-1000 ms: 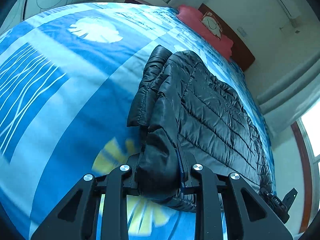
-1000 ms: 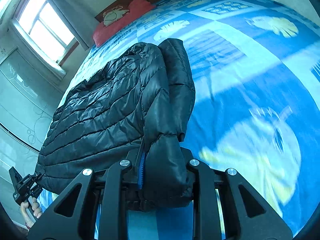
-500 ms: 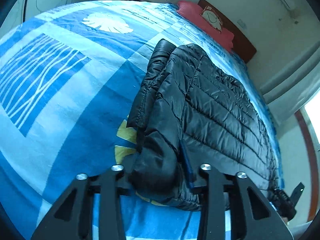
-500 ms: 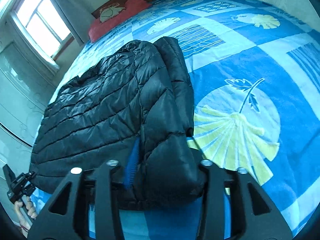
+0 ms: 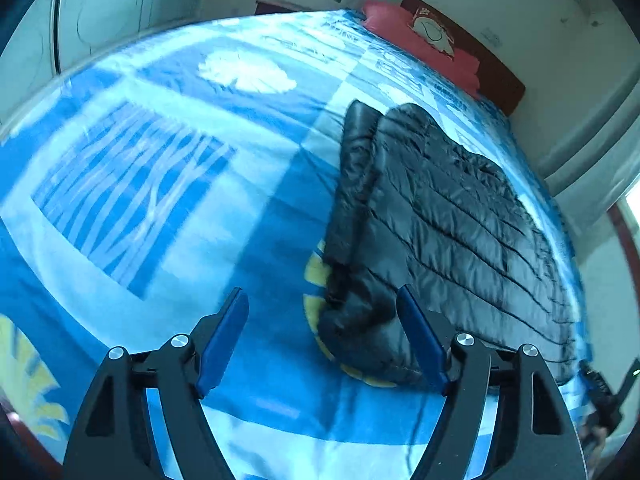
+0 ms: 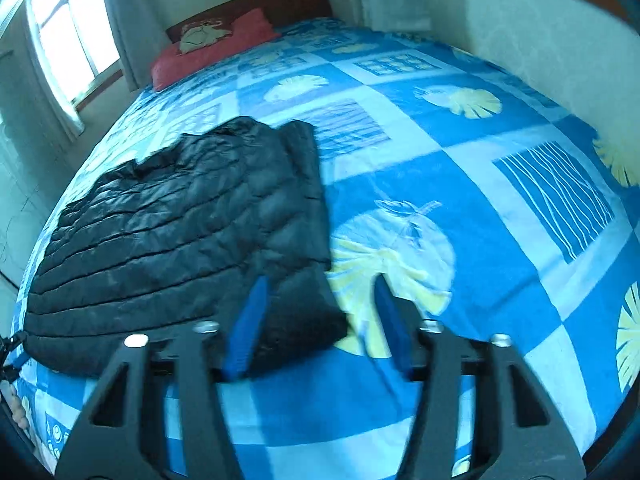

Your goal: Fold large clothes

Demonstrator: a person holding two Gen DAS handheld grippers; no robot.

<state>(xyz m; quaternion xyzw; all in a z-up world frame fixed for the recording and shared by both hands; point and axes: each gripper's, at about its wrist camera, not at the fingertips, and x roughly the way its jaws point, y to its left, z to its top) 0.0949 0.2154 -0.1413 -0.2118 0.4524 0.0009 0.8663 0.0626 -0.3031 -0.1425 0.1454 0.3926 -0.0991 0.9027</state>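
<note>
A black quilted puffer jacket (image 5: 448, 224) lies flat on the blue patterned bedspread (image 5: 160, 184), a sleeve folded in along its near side edge. My left gripper (image 5: 322, 300) is open and empty, hovering above the bedspread just beside the jacket's near corner. In the right wrist view the jacket (image 6: 172, 232) lies left of centre. My right gripper (image 6: 320, 286) is open and empty, with the jacket's corner showing between its blue pads (image 6: 248, 320).
A red pillow (image 6: 208, 48) lies at the wooden headboard (image 6: 276, 2). A window (image 6: 68, 36) with curtains is to the side. A wall (image 6: 520, 44) runs along the bed's far side. The bedspread (image 6: 480, 200) stretches wide around the jacket.
Both grippers were shut on the jacket's sleeve edge; both have opened and let it go. The fabric has dropped flat on the bed and both grippers have pulled back.
</note>
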